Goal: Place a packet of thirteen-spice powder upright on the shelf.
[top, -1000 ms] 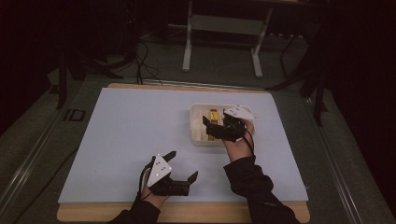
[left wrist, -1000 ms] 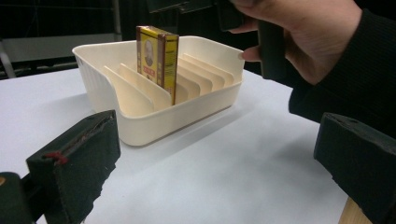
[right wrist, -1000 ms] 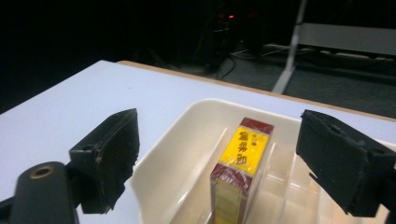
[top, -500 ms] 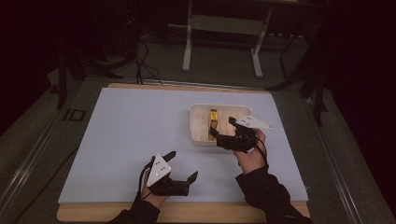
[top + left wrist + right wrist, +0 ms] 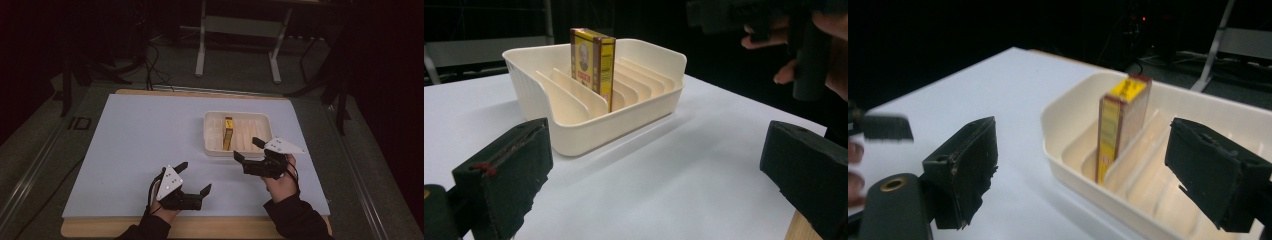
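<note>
Cream plastic tray [image 5: 212, 134] sits on the white table [image 5: 125, 140], right of centre, with a yellow box [image 5: 228, 133] standing upright in one of its ribbed slots, second from the tray's left end. The right gripper [image 5: 251, 150] hovers just at the tray's near edge, jaws wide apart, holding nothing. The left gripper [image 5: 195, 177] rests near the table's front edge, also gaping and empty.
</note>
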### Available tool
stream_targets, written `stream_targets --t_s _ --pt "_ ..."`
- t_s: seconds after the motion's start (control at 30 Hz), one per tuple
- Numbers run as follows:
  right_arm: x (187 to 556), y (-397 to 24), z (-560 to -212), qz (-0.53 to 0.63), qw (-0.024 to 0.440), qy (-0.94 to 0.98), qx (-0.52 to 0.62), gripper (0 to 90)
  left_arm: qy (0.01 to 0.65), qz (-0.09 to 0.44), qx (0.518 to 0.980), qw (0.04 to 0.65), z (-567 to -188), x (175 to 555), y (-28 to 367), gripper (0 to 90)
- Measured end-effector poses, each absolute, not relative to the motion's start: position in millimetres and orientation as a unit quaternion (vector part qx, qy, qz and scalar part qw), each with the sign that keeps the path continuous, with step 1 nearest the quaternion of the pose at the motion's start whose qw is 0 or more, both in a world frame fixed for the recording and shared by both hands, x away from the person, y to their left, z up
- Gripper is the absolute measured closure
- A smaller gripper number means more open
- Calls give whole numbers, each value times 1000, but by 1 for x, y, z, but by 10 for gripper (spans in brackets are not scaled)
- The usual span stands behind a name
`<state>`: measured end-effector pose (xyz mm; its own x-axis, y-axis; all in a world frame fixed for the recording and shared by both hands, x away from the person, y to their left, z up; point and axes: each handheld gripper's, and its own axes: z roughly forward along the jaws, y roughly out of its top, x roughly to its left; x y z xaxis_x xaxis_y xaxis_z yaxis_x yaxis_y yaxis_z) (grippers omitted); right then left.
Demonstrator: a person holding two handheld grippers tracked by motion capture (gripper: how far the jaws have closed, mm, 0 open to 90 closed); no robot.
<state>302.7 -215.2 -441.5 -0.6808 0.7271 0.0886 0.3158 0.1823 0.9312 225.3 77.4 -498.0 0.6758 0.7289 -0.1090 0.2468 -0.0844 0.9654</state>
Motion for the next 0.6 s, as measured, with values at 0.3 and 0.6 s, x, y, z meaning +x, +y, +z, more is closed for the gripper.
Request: stream_targets --t_s 0.3,0.6 --pt "287 -235 -455 523 183 756 349 134 343 207 708 582 -498 225 77 13" --pt "274 -249 -461 515 188 761 347 134 341 204 708 583 -498 225 77 13"
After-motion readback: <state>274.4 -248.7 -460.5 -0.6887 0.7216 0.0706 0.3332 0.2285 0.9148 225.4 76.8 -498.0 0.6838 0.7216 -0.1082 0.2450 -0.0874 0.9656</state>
